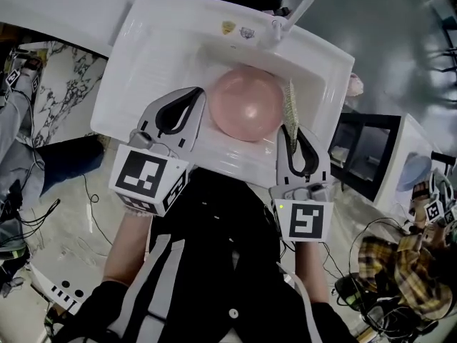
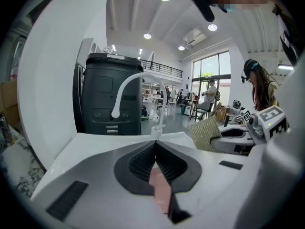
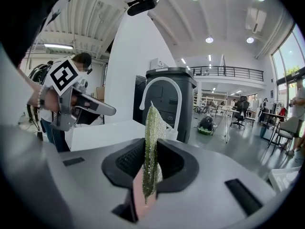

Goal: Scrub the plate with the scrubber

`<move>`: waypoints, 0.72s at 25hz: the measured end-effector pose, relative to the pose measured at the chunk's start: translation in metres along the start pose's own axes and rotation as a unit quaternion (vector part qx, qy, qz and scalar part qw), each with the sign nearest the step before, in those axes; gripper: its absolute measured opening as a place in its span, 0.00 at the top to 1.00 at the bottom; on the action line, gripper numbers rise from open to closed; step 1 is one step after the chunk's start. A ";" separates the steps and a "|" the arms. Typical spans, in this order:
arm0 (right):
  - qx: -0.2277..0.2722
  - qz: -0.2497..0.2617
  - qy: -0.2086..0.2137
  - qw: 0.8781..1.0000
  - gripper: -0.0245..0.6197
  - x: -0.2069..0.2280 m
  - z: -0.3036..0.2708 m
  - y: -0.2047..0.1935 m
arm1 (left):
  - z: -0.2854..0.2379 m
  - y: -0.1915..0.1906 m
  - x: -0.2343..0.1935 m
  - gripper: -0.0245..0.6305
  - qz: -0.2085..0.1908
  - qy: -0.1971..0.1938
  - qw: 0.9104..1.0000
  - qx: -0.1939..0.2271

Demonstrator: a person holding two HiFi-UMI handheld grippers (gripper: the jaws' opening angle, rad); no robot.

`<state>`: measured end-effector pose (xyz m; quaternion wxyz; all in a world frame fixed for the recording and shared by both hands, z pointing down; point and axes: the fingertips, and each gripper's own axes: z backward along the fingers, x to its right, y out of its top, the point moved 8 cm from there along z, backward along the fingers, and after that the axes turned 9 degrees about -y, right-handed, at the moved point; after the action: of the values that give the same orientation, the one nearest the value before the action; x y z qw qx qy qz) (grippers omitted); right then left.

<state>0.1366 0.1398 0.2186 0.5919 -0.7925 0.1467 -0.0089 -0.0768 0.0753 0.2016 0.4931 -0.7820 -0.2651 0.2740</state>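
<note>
A round pink plate (image 1: 246,104) lies in the basin of a white sink (image 1: 143,48). My left gripper (image 1: 200,91) is shut, its tips at the plate's left rim; whether they touch it I cannot tell. In the left gripper view the pads (image 2: 155,146) meet, and a strip of the pink plate (image 2: 160,190) shows through the gap below them. My right gripper (image 1: 291,128) is shut on a green mesh scrubber (image 1: 289,106), which stands upright at the plate's right edge. In the right gripper view the scrubber (image 3: 152,128) sticks up out of the jaws.
A white curved faucet (image 1: 303,2) rises at the sink's far side. A dark bin (image 2: 107,94) stands behind it. A white box with a dark opening (image 1: 371,152) sits right of the sink. Cables (image 1: 371,291) lie on the floor, and a person (image 2: 259,87) stands nearby.
</note>
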 end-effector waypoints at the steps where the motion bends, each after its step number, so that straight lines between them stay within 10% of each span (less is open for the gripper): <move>1: -0.004 0.002 0.003 1.000 0.86 -0.001 -0.002 -0.002 | -0.001 -0.002 -0.002 0.96 0.006 0.001 1.000 -0.004; 18: -0.047 0.004 -0.022 0.999 0.86 -0.012 -0.039 -0.018 | -0.051 -0.037 -0.042 0.96 0.015 -0.023 0.996 -0.089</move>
<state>0.1222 0.1110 0.2493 0.5574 -0.8185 0.1377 0.0176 -0.0764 0.0287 0.2610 0.4108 -0.8202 -0.2885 0.2744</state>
